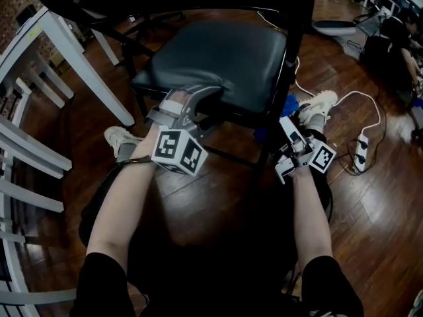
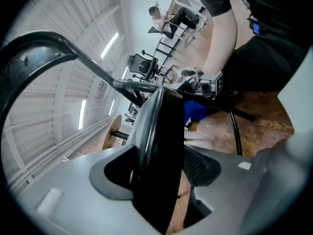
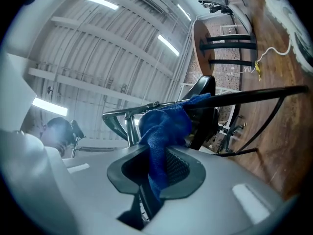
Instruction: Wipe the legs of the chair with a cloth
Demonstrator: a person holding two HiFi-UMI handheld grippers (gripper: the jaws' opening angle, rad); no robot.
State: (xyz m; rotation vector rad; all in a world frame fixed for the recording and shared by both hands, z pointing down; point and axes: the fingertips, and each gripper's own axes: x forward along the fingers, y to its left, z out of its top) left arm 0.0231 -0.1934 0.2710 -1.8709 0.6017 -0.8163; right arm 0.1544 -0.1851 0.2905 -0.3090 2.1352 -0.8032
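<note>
- The left gripper (image 1: 190,103) is clamped on the front edge of the chair's black seat (image 1: 225,55), at 6 o'clock on the seat in the head view.
- The right gripper (image 3: 155,173) has its jaws pinched on a blue cloth (image 3: 165,129).
- The cloth lies against a black chair leg (image 3: 254,96), by the seat's 4 o'clock corner.
- A white power strip (image 1: 361,152) lies on the wood floor (image 1: 218,197), at 3 o'clock from the right gripper.

Black chair (image 1: 225,51); blue cloth (image 3: 164,131) bunched against leg (image 3: 254,95).
</note>
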